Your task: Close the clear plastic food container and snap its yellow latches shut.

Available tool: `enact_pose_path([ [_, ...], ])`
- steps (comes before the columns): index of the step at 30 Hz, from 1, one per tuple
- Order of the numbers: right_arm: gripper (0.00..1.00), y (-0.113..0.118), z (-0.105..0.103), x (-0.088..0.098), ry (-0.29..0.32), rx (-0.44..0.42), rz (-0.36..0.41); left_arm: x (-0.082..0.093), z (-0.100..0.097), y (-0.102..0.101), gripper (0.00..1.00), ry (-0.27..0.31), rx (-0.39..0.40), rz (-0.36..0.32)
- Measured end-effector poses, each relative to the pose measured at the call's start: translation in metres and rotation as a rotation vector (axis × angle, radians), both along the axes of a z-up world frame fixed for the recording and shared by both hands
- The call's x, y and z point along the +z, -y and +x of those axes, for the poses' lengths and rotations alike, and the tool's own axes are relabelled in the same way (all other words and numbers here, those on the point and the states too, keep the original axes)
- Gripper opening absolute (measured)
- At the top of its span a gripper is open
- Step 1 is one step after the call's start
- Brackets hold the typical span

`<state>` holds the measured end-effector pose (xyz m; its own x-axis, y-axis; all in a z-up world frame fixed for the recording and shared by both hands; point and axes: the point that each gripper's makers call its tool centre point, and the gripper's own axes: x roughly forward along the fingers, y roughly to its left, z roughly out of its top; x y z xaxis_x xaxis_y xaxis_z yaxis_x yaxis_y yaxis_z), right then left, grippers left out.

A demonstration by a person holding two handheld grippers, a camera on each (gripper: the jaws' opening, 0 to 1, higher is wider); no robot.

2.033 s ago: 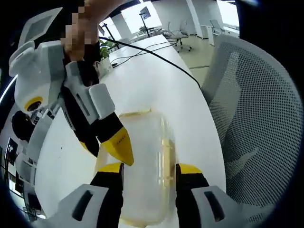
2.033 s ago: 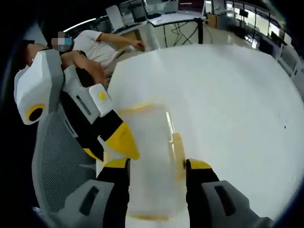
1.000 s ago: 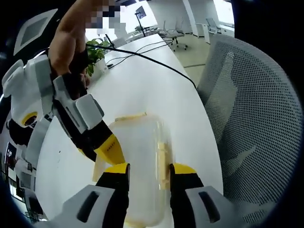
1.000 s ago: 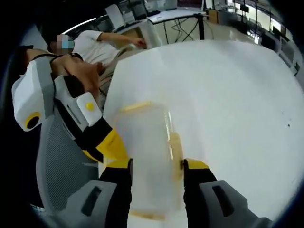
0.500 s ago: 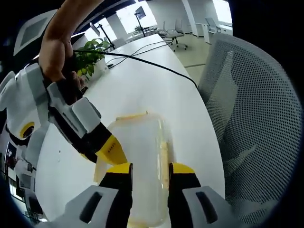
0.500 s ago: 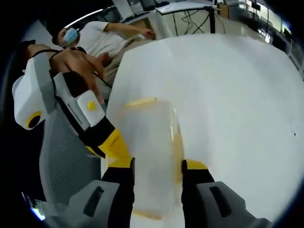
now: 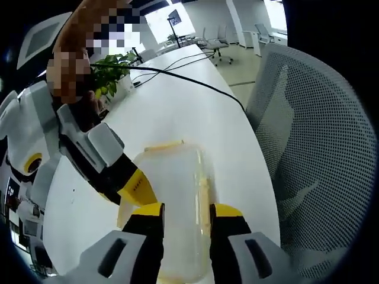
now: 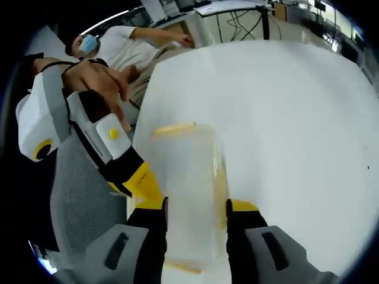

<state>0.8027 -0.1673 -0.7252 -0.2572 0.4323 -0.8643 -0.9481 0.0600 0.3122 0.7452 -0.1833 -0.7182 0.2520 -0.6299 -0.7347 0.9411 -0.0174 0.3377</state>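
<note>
Office room, long white worktop [image 7: 195,100]; mesh chair [image 7: 314,148] at its right edge in the left gripper view, cable [image 7: 177,74] and plant [image 7: 109,83] farther off.

Left to right, left gripper view: right tongs [image 7: 139,192] reach in from the left, tips at the left side of the container [image 7: 174,195]. Left tongs [image 7: 185,210] straddle the container's near end, jaws narrowly apart and close against it on either side; cannot tell whether they actually pinch it. Yellow latch [image 7: 204,192] shows along the right side, another at the far end.

Right gripper view: left tongs [image 8: 142,180] come in from the left beside the container [image 8: 183,189]; right tongs [image 8: 194,207] bracket its near end, jaws narrowly parted and close on both sides, contact unclear. Seated person [image 8: 136,50] beyond the worktop's far-left corner.

Handling, as judged: the container looks empty, so light; thin clear plastic, smooth, likely to skid on the worktop and flex if squeezed mid-wall. Better to steady it at the stiff rim and corners, then press each latch flat on its outer face.
</note>
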Motion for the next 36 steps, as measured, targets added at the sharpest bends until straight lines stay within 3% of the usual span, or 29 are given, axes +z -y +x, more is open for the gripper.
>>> enact_pose_path([
  [6,0.36,-0.001,0.0,0.003,0.055,0.006,-0.002,0.002,0.0,0.0,0.24,0.015,0.002,-0.008],
  [10,0.36,0.002,0.002,0.003,0.075,-0.045,-0.011,0.004,0.001,0.001,0.24,-0.004,0.058,-0.035],
  [15,0.36,0.003,0.002,0.005,0.109,-0.064,-0.003,0.004,-0.004,-0.002,0.26,-0.001,0.061,-0.025],
  [26,0.36,0.012,0.001,0.008,0.181,-0.086,0.0,0.015,0.002,-0.039,0.3,0.003,0.159,-0.051],
  [36,0.41,0.029,0.0,0.02,0.241,-0.133,0.023,0.018,0.012,-0.071,0.39,-0.047,0.26,-0.096],
])
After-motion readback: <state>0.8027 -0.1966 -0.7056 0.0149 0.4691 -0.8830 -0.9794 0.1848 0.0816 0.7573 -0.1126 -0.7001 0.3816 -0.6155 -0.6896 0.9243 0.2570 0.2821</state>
